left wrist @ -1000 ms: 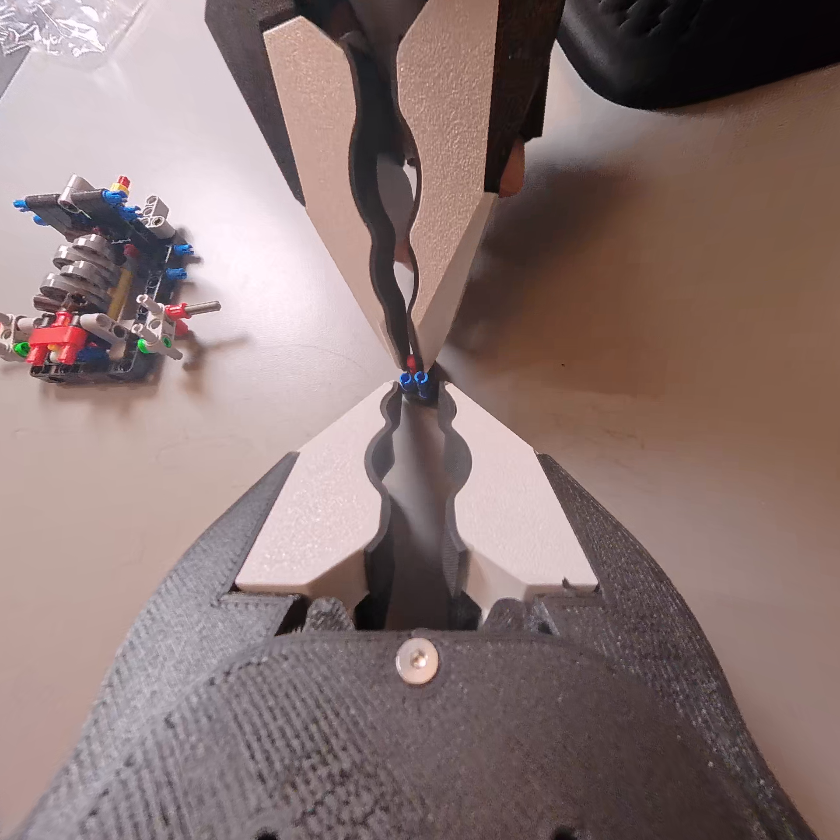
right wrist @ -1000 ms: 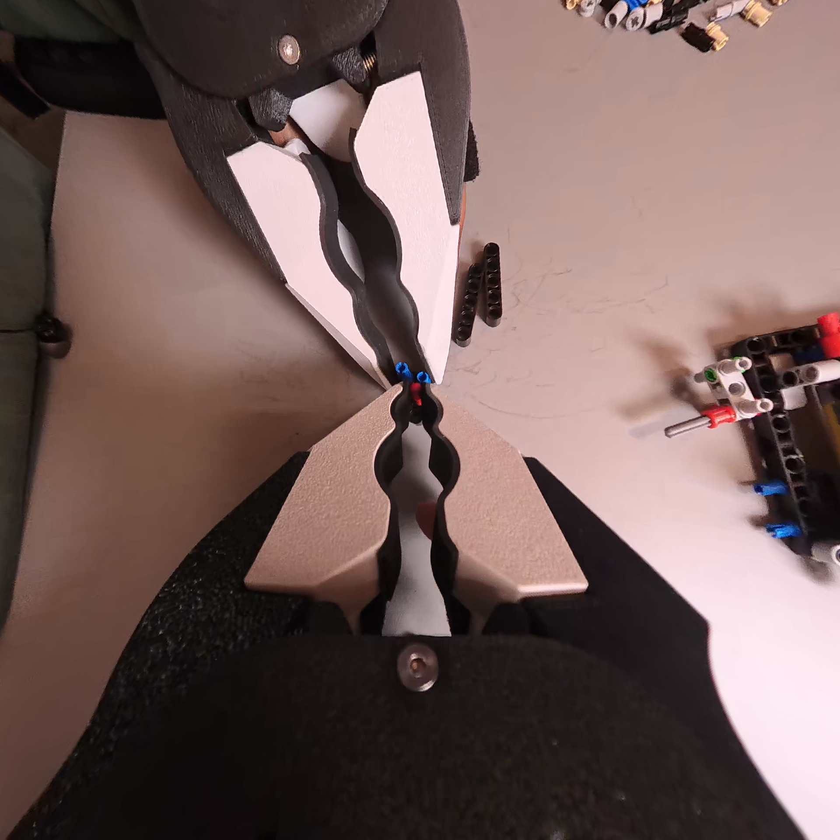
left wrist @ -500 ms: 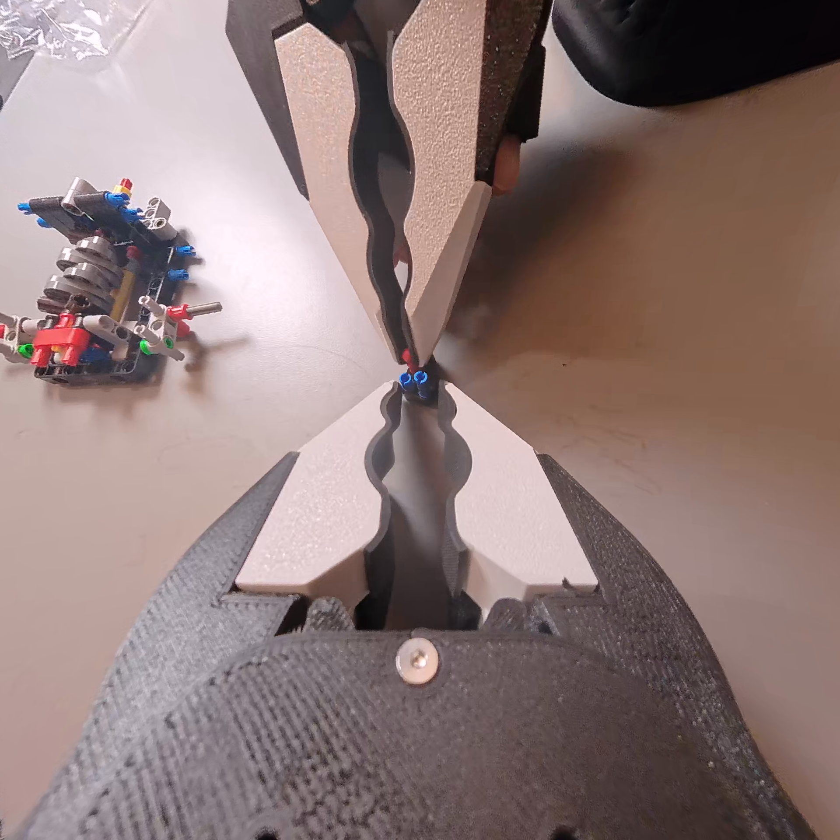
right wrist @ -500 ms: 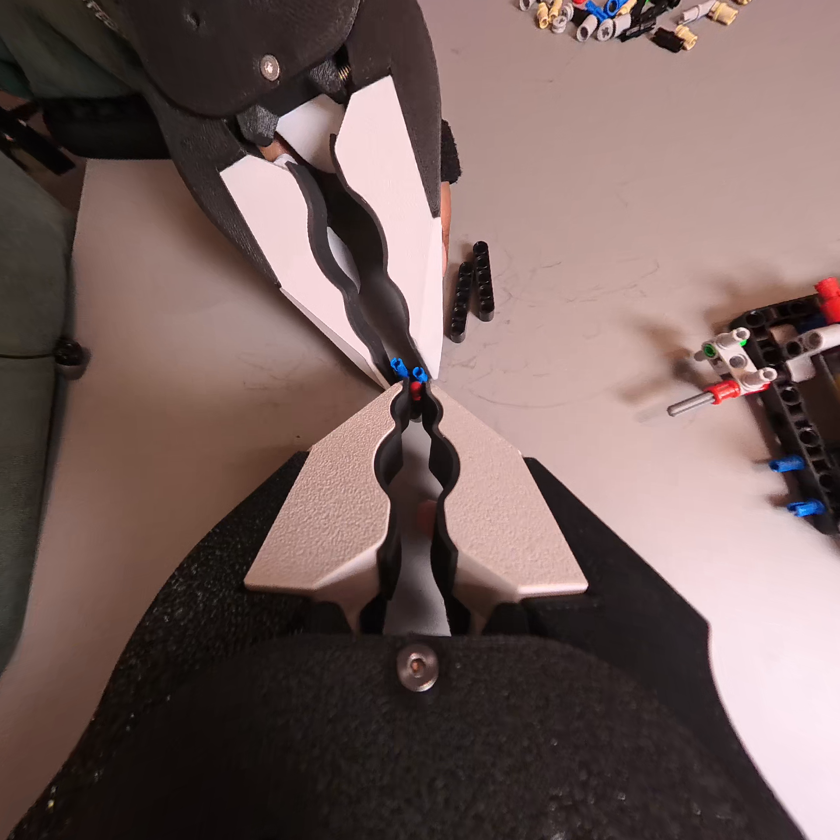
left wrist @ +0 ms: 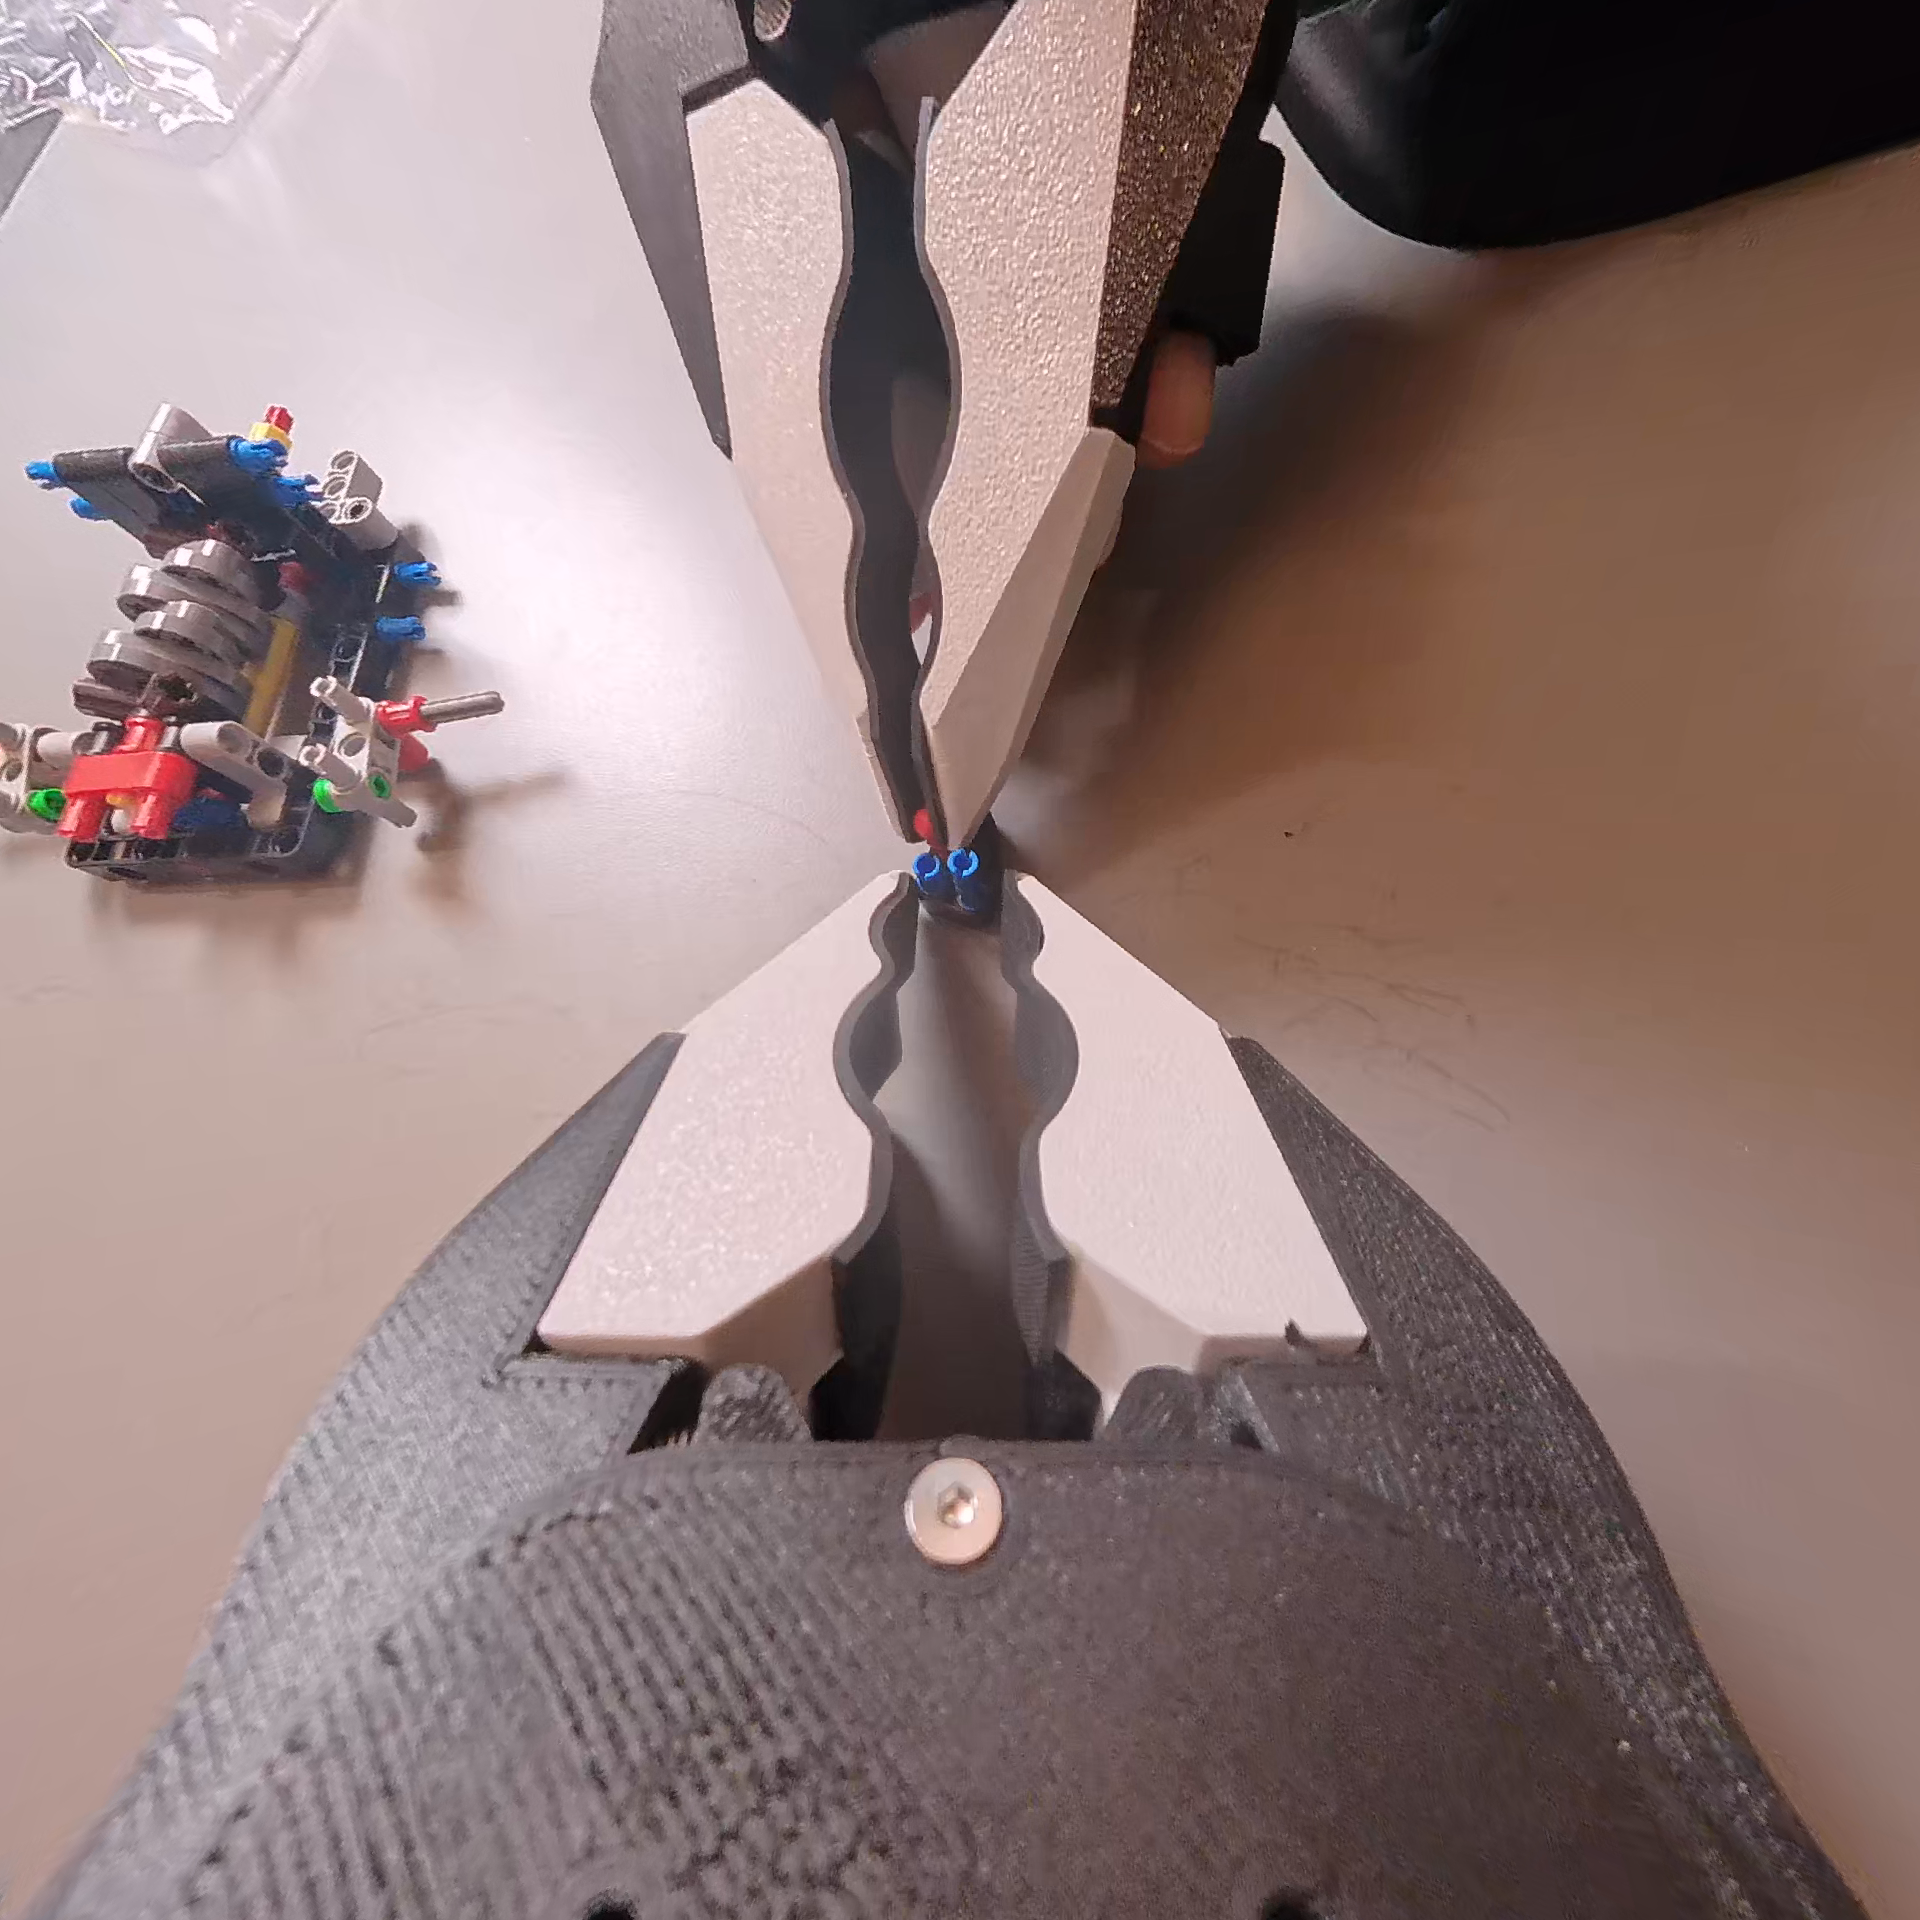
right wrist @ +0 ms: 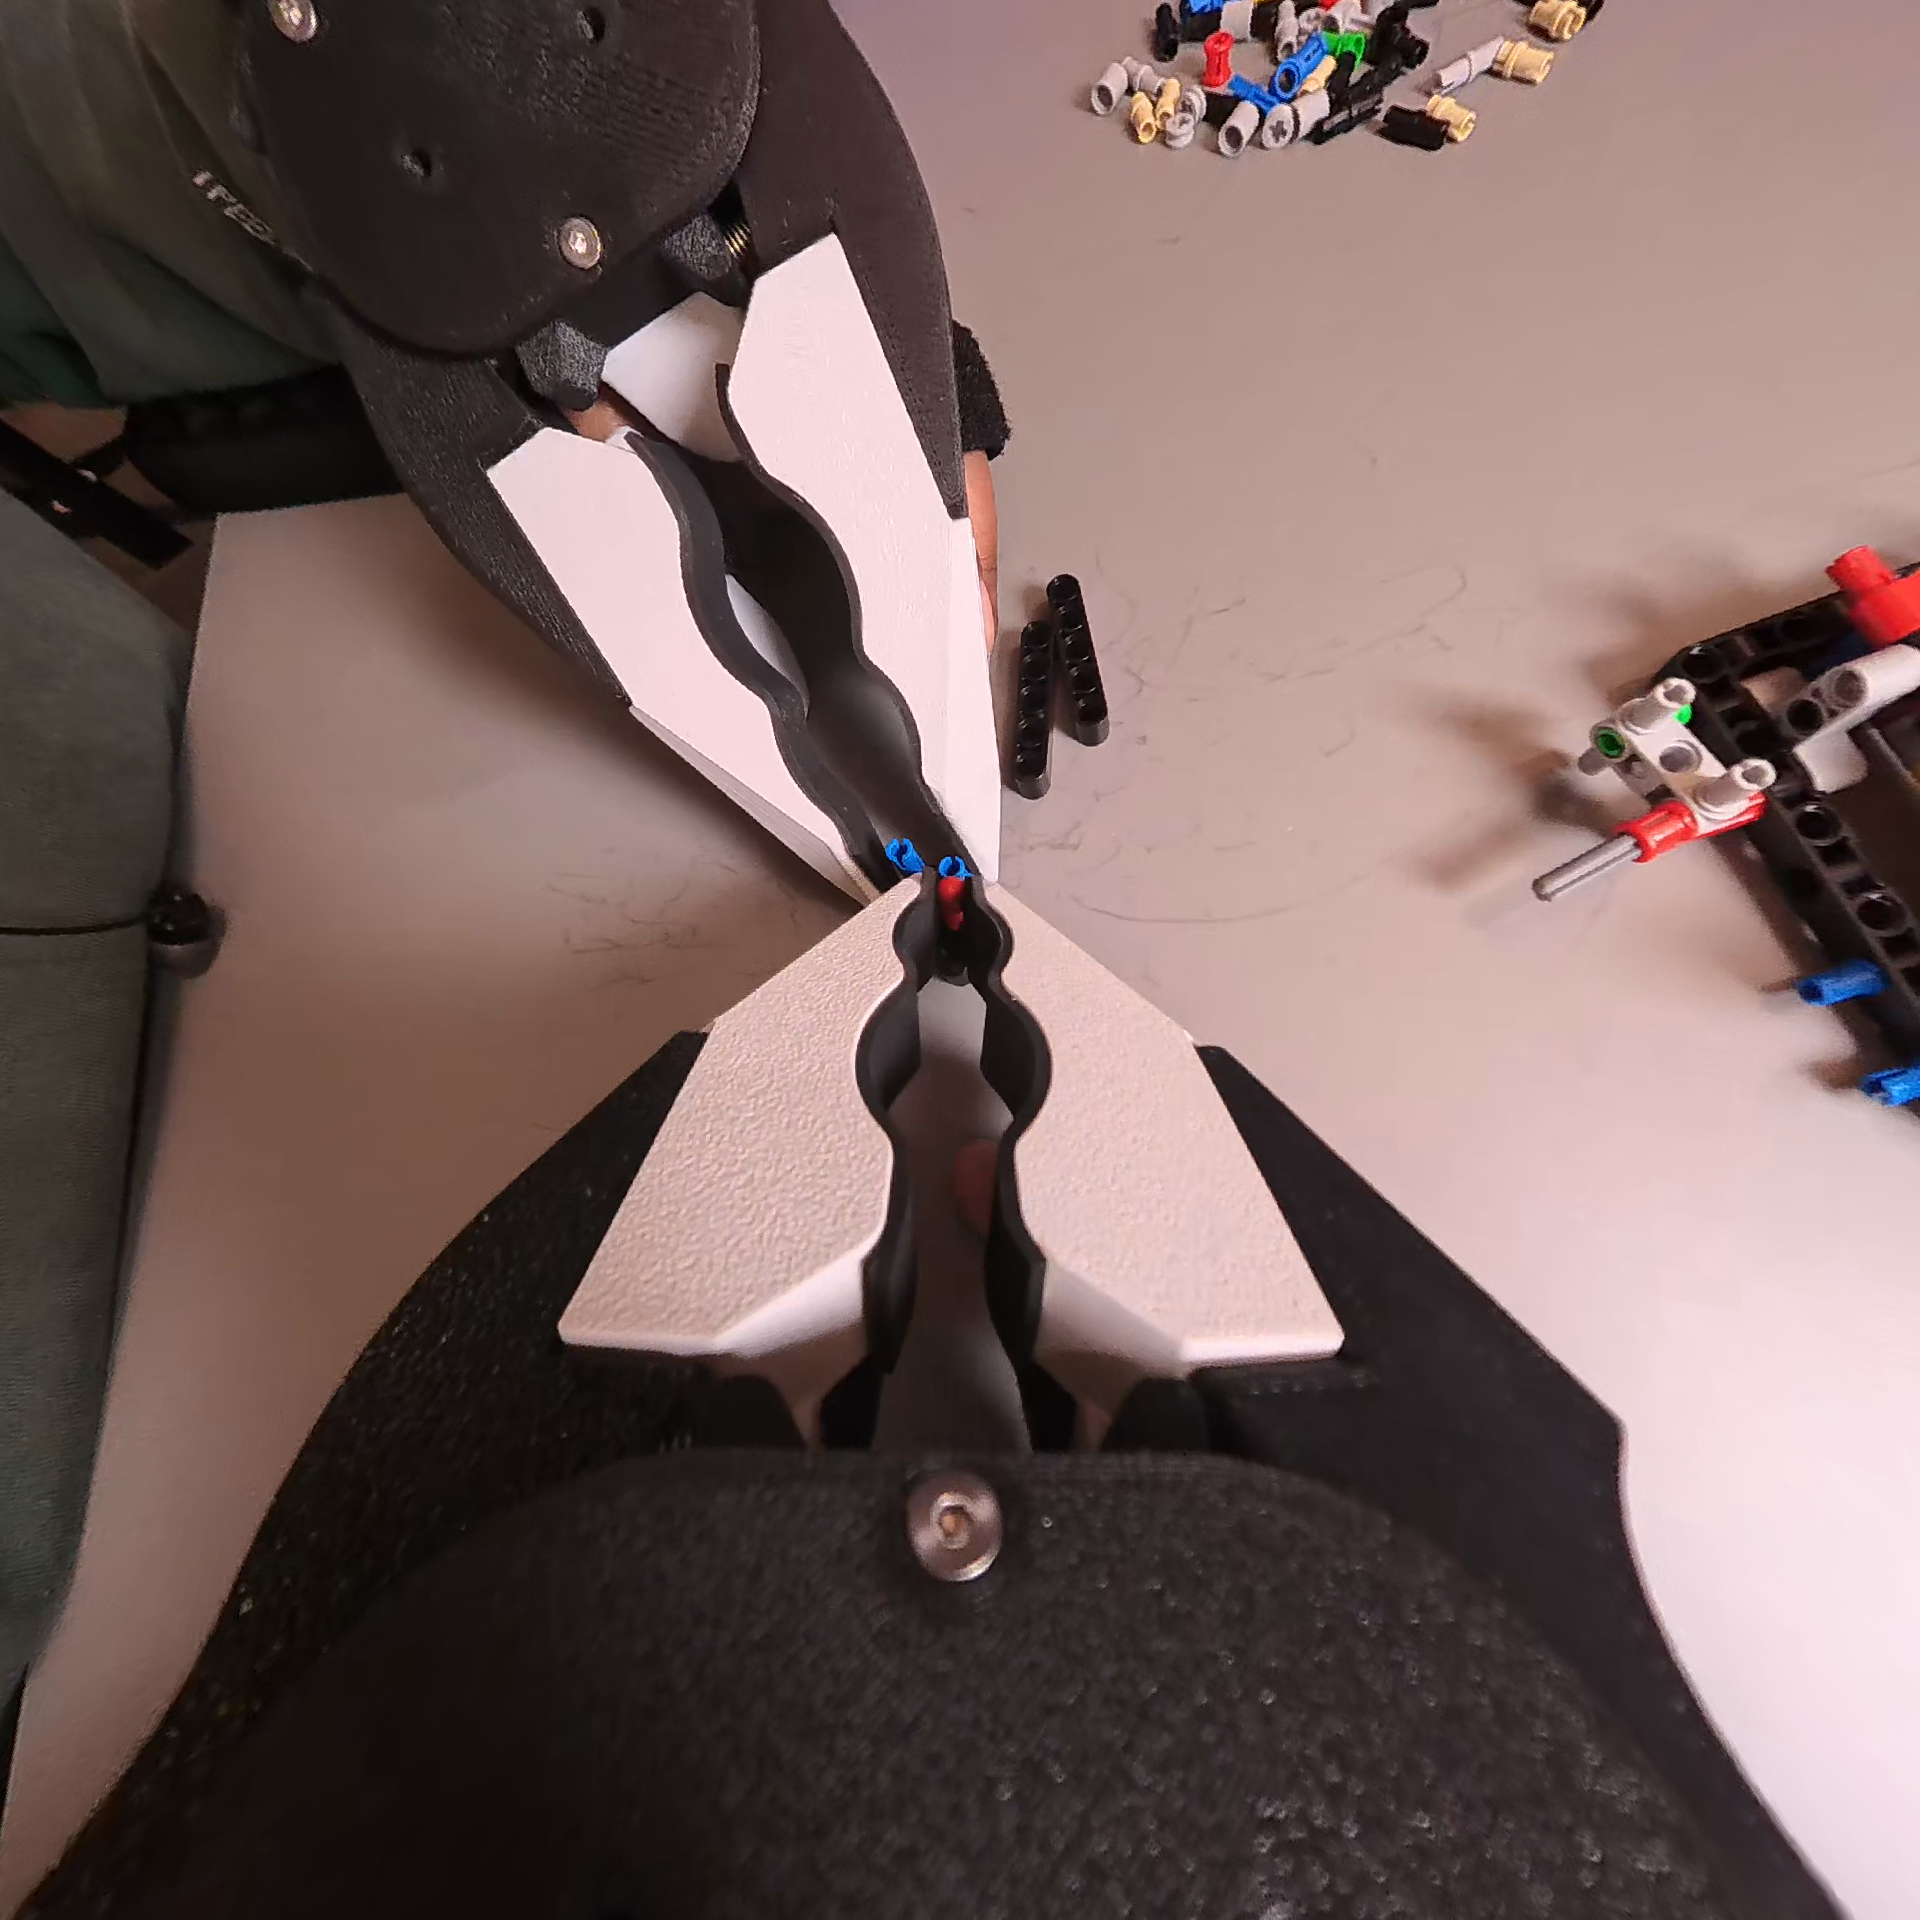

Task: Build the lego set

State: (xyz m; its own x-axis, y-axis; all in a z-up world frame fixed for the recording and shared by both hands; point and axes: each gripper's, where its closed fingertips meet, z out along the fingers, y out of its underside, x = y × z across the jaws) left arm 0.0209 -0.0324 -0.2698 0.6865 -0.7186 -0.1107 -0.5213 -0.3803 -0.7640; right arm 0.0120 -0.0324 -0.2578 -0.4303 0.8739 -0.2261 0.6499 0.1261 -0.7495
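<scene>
In the left wrist view my left gripper (left wrist: 954,896) is shut on a small black piece with two blue pins (left wrist: 945,864). My right gripper (left wrist: 935,816) comes in from above, tip to tip, shut on a small red pin (left wrist: 922,824) that touches the blue-pinned piece. In the right wrist view my right gripper (right wrist: 951,902) grips the red pin (right wrist: 949,896), and the left gripper (right wrist: 928,854) meets it from the upper left with the blue pins (right wrist: 904,854) showing. The half-built model (left wrist: 229,665) lies on the table at the left; it also shows in the right wrist view (right wrist: 1818,790).
A pile of loose small parts (right wrist: 1330,73) lies at the far side. Two black beams (right wrist: 1060,686) lie beside the left gripper. A clear plastic bag (left wrist: 125,62) lies at the back left. The table edge and a green seat (right wrist: 83,831) are at the left.
Both grippers stay shut, tip to tip. The right gripper has tilted and shifted slightly, so the beams and model have slid in its view. The red pin stays against the blue-pinned piece.
</scene>
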